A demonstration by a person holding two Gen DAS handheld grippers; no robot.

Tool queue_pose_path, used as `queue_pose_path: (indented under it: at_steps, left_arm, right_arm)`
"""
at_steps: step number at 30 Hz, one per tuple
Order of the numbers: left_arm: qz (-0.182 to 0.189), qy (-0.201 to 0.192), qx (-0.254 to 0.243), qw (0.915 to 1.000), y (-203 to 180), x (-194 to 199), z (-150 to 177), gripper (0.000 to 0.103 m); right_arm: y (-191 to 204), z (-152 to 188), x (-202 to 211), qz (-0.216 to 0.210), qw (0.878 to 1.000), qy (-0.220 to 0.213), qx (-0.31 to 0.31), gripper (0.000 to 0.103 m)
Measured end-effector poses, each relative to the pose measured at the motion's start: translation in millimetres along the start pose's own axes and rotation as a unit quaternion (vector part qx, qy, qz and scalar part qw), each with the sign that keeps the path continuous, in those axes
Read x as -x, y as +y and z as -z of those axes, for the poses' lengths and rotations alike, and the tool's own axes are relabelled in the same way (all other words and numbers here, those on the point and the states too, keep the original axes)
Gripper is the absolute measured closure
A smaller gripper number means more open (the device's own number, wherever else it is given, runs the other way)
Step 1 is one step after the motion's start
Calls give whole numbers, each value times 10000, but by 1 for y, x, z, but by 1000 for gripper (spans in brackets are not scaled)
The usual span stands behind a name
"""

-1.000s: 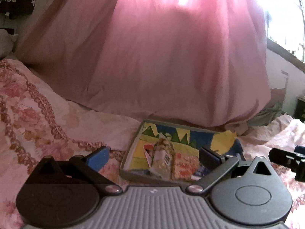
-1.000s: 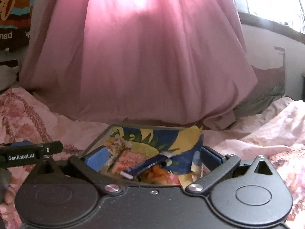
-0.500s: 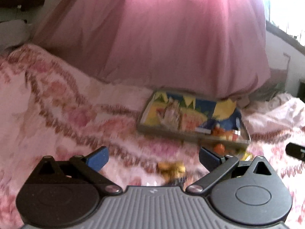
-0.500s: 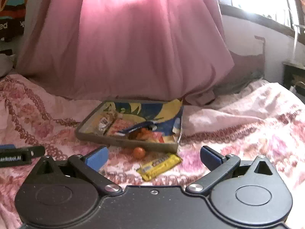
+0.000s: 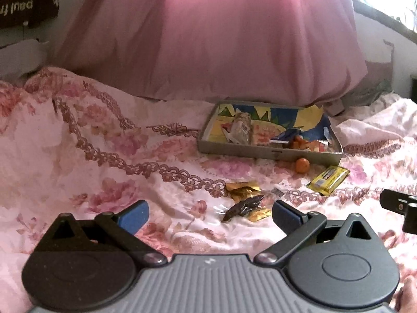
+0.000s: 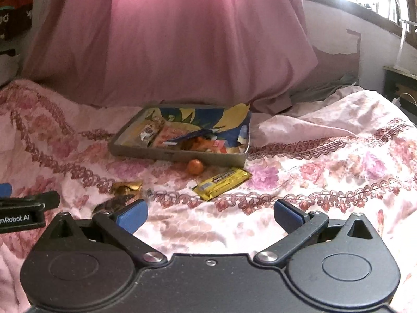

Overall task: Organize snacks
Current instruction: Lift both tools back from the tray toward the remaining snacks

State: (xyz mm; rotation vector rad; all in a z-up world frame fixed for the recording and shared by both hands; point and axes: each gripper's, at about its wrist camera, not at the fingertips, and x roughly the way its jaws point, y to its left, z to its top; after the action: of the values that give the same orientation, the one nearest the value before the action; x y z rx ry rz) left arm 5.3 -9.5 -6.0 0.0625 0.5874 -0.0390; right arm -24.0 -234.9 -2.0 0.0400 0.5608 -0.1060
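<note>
Both grippers empty, jaws spread wide; left gripper hovers low over the bed, right gripper likewise, side by side.

Tray sits toward the far side of the bed, below the pink curtain; already holds several packets. Loose on the bedspread in front of it: small orange ball-shaped snack just beside the tray's near wall; yellow bar a little nearer; gold wrappers and a dark wrapper nearest, almost between the left gripper's fingers.

Judgement: step in hand = pick up a loose snack, most likely the dark/gold cluster with the left gripper. To do well: lower until the fingers straddle one wrapper only; pinch across its narrow width; bedding is soft and creased, so avoid catching fabric; foil may slip, so close firmly, lift straight, carry over the tray wall before release. Right gripper is better placed for the yellow bar.
</note>
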Motion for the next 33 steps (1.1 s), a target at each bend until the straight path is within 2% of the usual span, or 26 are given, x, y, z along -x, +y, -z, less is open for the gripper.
queue_pose_path:
  at_steps: [5, 15, 22, 29, 33]
  left_arm:
    - [-254, 100, -53, 9996, -2, -2, 1, 0]
    - [-434, 373, 225, 9981, 8, -13, 0, 0]
    - [-305, 572, 424, 9970, 16, -24, -2, 0]
    - [-76, 1086, 753, 9912, 27, -46, -8, 0]
    - [139, 1390, 917, 9859, 35, -64, -11, 0]
  right_arm:
    - [11, 4, -9, -111, 9993, 287, 219, 0]
    - [22, 7, -20, -316, 9981, 421, 327, 0]
    - [16, -2, -32, -343, 9976, 579, 172, 0]
    - [2, -19, -54, -608, 9944, 830, 231, 0]
    - [-6, -28, -73, -779, 9901, 989, 620, 0]
